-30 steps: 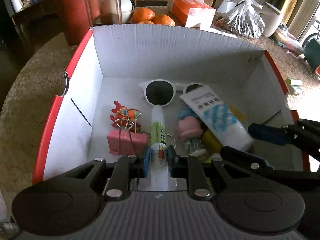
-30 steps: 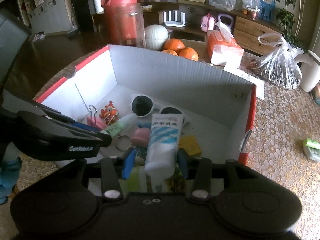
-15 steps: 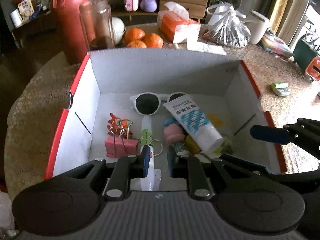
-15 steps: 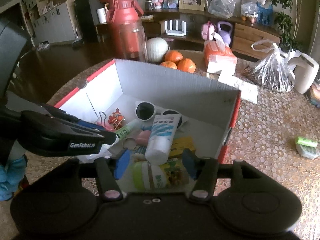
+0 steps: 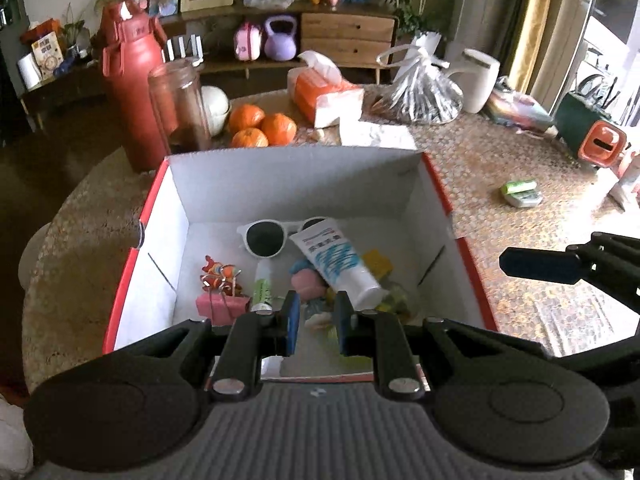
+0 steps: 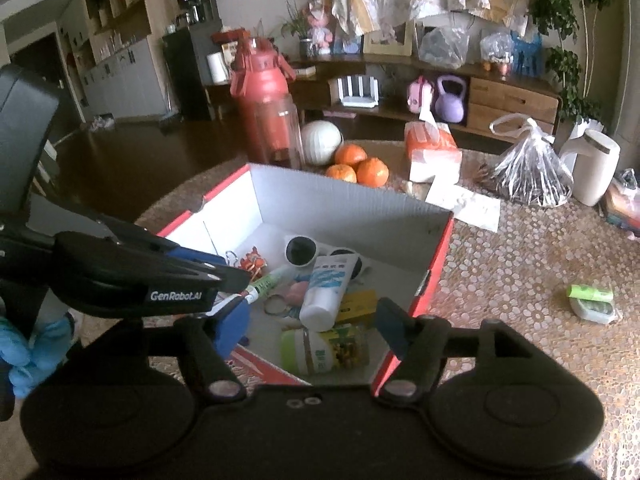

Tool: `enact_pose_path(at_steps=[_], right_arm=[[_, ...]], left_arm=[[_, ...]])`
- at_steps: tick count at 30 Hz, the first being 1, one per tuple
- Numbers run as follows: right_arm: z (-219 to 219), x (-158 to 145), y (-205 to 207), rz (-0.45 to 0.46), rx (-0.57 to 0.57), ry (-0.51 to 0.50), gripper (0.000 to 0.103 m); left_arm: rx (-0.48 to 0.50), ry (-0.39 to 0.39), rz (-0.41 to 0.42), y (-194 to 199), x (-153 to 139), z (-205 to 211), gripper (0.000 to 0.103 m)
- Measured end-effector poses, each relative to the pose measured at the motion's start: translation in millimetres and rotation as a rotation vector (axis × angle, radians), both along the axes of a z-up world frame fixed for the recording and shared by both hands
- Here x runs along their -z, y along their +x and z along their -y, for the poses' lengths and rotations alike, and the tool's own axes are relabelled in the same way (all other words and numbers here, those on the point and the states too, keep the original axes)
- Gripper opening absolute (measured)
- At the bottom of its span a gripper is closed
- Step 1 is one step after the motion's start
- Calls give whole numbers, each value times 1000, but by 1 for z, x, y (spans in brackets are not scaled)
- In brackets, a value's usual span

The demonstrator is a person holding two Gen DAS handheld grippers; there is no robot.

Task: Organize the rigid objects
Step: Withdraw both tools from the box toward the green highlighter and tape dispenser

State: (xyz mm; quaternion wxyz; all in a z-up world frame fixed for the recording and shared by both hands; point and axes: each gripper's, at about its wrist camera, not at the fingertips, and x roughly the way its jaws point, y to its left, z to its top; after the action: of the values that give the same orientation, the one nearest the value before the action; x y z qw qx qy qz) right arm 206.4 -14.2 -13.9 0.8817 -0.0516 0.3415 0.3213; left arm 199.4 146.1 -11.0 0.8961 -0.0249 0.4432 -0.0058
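Observation:
A white cardboard box with red outer walls sits on the patterned table. Inside lie white sunglasses, a white tube with blue print, a green-and-white glue stick, a pink binder clip, a yellow carton and a green-lidded bottle. My left gripper hangs above the box's near edge, shut and empty. Over the near right corner, my right gripper has its jaws opening with nothing between them.
Behind the box stand a red flask, a clear jar, oranges, a tissue pack, a plastic bag and a white jug. A small green packet lies on the table to the right.
Both grippers have lifted and drawn back from the box. The right jaws have spread and come off the white tube, which stays in the box. The glue stick now lies clear of the left fingers.

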Motion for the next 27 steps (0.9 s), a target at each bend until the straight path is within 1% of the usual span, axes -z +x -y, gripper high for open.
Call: enact_pose_path(at_steps=[4, 6, 8, 10, 11, 12, 13, 18, 23, 24, 25, 27], right_arm=[[16, -8, -6, -3, 0, 39, 74], [26, -12, -10, 7, 4, 56, 79], [36, -14, -15, 21, 13, 63, 79], [47, -16, -19, 31, 20, 72, 83], [54, -17, -21, 37, 27, 80, 87], [60, -17, -22, 40, 31, 88, 88], [66, -17, -24, 43, 34, 93, 88], [98, -10, -29, 58, 74, 96, 92], [132, 1, -31, 67, 126, 88, 92], [140, 4, -31, 67, 139, 88, 92], [146, 6, -31, 69, 153, 85, 92], [160, 10, -31, 71, 182, 79, 92]], left_arm=[[21, -3, 19, -5, -9, 13, 18], [34, -15, 24, -7, -12, 20, 18], [44, -25, 27, -9, -14, 28, 18], [58, -29, 30, -10, -16, 37, 18], [64, -32, 37, -11, -17, 41, 18], [69, -34, 43, -11, -17, 46, 18], [73, -33, 47, -12, -18, 50, 18], [96, -43, 54, -10, -16, 73, 18], [138, -53, 50, -6, -11, 98, 20], [145, -56, 49, -5, -11, 103, 21], [153, -61, 47, -3, -10, 108, 26], [171, -75, 47, -1, -9, 117, 42]])
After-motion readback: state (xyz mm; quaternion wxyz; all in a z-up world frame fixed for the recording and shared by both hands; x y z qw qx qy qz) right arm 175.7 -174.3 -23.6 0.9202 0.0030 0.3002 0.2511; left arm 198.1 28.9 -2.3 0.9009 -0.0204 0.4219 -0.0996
